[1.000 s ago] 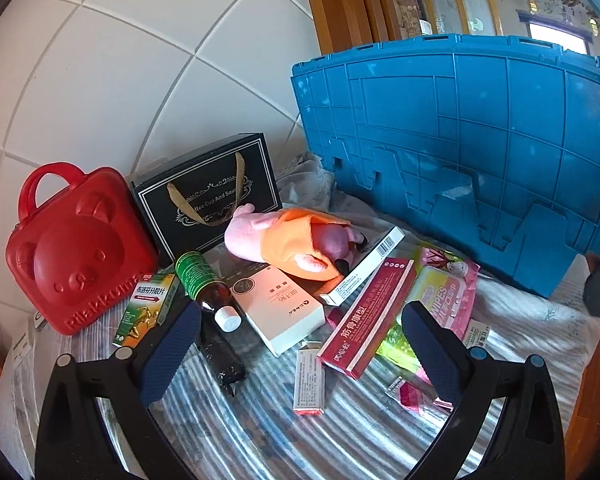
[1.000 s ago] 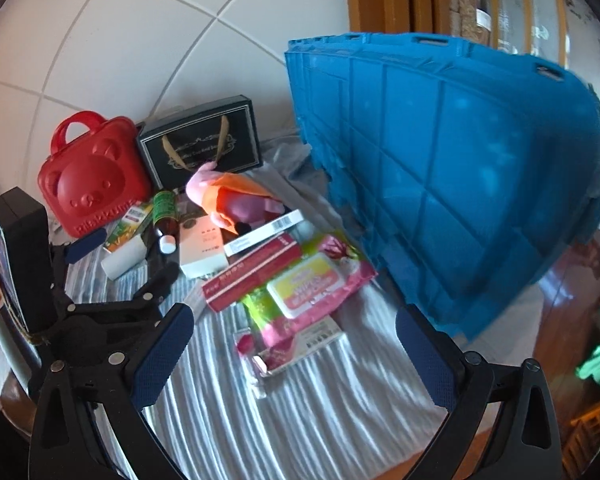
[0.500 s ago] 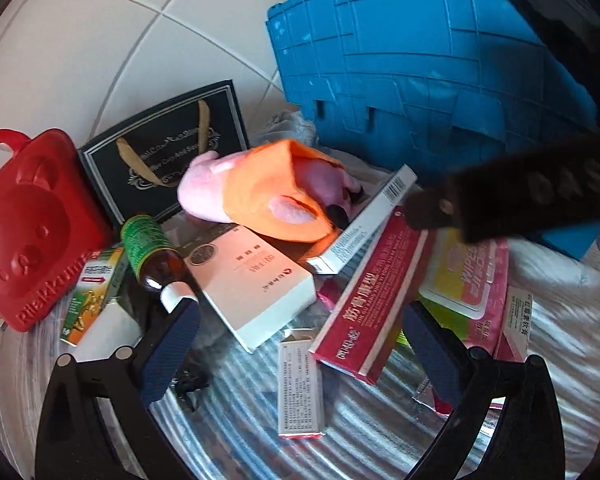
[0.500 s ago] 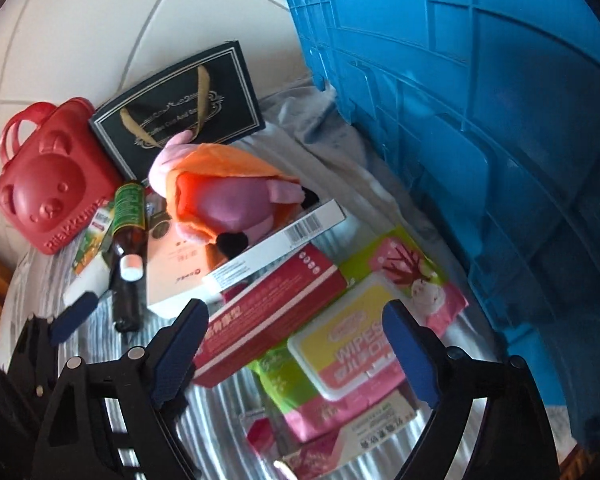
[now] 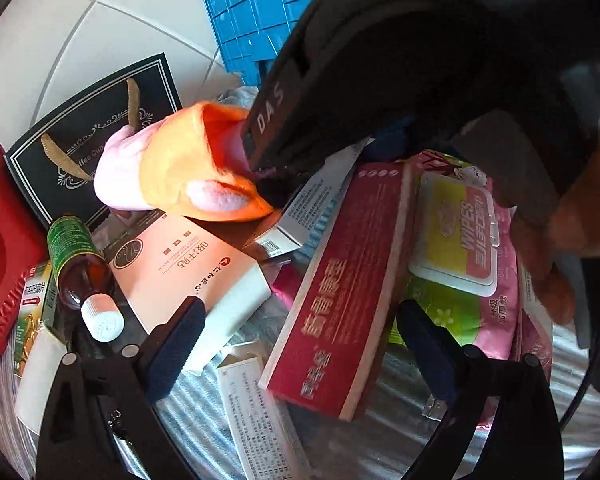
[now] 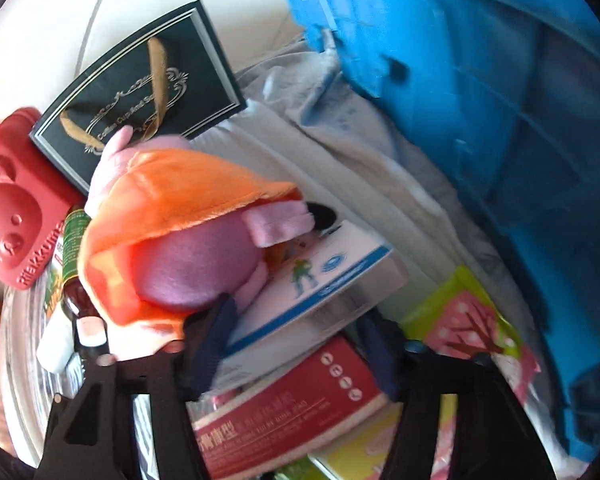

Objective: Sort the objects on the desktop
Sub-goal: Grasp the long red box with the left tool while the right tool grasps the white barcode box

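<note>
A pile of boxes lies on a striped cloth. My left gripper (image 5: 300, 348) hangs low over the near end of a long red box (image 5: 339, 288). Its jaws are closing, one on each side of that box, with gaps still showing. My right gripper (image 6: 296, 352) straddles a white and blue box (image 6: 319, 280) that leans on the red box (image 6: 292, 412). Its jaws are closing too, pads near the box's long sides, and no firm press shows. An orange and pink plush toy (image 6: 172, 232) lies just left of it. The right tool's black housing (image 5: 379, 60) fills the upper right of the left wrist view.
A blue crate (image 6: 479, 100) stands at the right. A black gift bag (image 5: 92, 120) and red bear case (image 5: 0, 260) lean on the tiled wall. A wipes pack (image 5: 459, 240), peach box (image 5: 188, 264), brown bottle (image 5: 76, 256) and small white box (image 5: 256, 412) crowd the cloth. A hand (image 5: 571, 220) shows right.
Both grippers have dropped toward the pile. The right one swung left in front of the left camera and over the white and blue box. Both jaws have narrowed, the right far more.
</note>
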A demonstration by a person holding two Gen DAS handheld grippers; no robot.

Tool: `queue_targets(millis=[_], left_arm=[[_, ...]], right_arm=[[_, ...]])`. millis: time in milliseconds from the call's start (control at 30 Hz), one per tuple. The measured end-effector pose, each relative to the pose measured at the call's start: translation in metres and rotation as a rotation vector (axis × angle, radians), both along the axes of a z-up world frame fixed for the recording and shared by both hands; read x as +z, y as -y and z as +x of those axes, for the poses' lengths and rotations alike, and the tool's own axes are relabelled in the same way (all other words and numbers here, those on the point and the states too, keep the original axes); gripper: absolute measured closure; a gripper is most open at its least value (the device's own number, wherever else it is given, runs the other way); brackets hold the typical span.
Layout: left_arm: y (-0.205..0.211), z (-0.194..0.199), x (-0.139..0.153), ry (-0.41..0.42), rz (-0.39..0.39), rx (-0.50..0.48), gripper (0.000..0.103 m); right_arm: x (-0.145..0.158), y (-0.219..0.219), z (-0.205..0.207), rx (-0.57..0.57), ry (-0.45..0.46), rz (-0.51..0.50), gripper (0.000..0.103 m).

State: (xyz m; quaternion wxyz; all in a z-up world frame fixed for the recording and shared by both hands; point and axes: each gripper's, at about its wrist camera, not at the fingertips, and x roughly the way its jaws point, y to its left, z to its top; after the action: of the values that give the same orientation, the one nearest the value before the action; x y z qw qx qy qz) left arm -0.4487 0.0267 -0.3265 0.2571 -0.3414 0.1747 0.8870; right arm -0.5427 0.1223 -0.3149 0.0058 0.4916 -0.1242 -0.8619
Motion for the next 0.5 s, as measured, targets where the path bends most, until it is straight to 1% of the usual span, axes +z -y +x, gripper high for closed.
queue_targets(millis=[33, 67, 100, 167, 233, 300, 400, 500], left_arm=[[-0.001, 0.0, 0.0, 0.005, 0.002, -0.017, 0.018], [-0.002, -0.001, -0.001, 0.017, -0.006, -0.031, 0.024], [-0.002, -0.002, -0.004, 0.048, -0.001, -0.05, 0.035], [0.004, -0.005, -0.004, 0.12, 0.066, -0.086, 0.048], [0.006, -0.006, -0.002, 0.131, 0.067, -0.089, 0.049], [0.005, -0.001, -0.001, 0.124, 0.044, -0.112, 0.055], [0.005, 0.01, 0.002, 0.115, 0.014, -0.139, 0.056], [0.012, 0.021, 0.004, 0.124, 0.024, -0.129, 0.057]], right_arm=[[-0.001, 0.002, -0.002, 0.015, -0.006, -0.012, 0.062], [0.0, 0.003, -0.002, 0.029, -0.016, -0.028, 0.064], [0.003, 0.005, -0.002, 0.047, -0.026, -0.032, 0.067], [0.008, 0.007, 0.001, 0.072, -0.046, -0.019, 0.07], [0.015, 0.007, 0.005, 0.087, -0.067, -0.011, 0.073], [0.022, 0.008, 0.008, 0.095, -0.089, 0.007, 0.074], [0.031, 0.011, 0.014, 0.112, -0.11, 0.027, 0.076], [0.04, 0.014, 0.025, 0.128, -0.137, 0.05, 0.078]])
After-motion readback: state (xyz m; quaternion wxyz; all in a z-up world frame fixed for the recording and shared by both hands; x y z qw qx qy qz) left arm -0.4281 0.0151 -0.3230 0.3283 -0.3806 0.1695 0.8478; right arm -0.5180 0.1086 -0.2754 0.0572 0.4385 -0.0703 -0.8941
